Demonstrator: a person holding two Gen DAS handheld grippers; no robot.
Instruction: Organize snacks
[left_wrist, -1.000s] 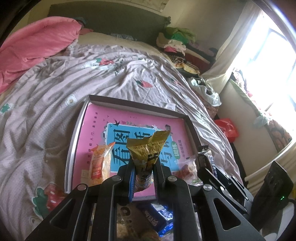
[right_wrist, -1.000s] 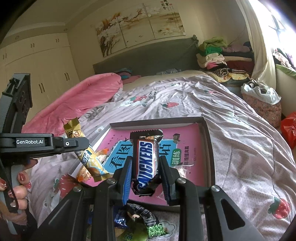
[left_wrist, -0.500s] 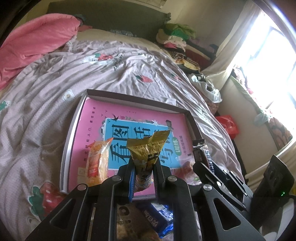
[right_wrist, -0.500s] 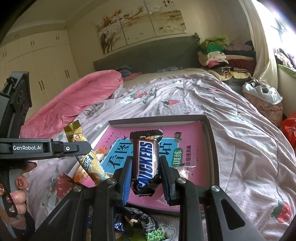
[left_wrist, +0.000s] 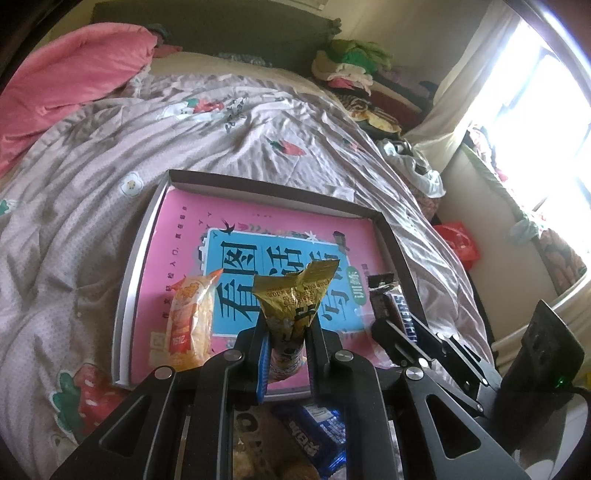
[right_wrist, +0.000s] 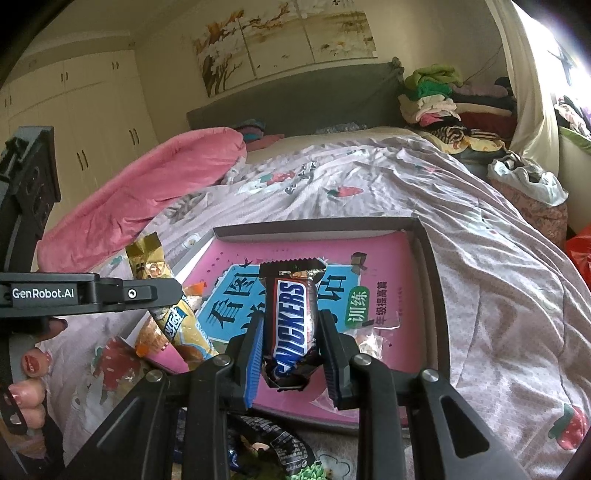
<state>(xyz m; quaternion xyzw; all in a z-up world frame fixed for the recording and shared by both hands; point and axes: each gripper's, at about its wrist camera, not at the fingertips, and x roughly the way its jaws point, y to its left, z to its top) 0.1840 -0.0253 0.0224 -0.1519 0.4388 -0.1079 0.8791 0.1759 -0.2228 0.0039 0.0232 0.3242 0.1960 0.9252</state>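
Note:
My left gripper (left_wrist: 286, 341) is shut on a gold snack packet (left_wrist: 295, 291) that stands upright over the near edge of a shallow box (left_wrist: 258, 181) lined with a pink and blue book cover. In the right wrist view the same gold snack packet (right_wrist: 155, 273) shows at the left, under the left gripper's arm. My right gripper (right_wrist: 291, 350) is shut on a Snickers bar (right_wrist: 291, 317), held upright above the box (right_wrist: 317, 227). The Snickers bar (left_wrist: 388, 299) also shows at the right of the left wrist view. An orange snack packet (left_wrist: 190, 317) lies in the box's near left corner.
The box rests on a bed with a strawberry-print cover (left_wrist: 74, 221). Loose snack packets, one of them blue (left_wrist: 321, 435), lie on the cover in front of the box. A clear wrapper (right_wrist: 369, 336) lies in the box. A hand (right_wrist: 26, 373) grips the left handle. A pink duvet (right_wrist: 147, 184) is bunched far left.
Both grippers have edged slightly forward toward the box with their snacks still held. Nothing was let go.

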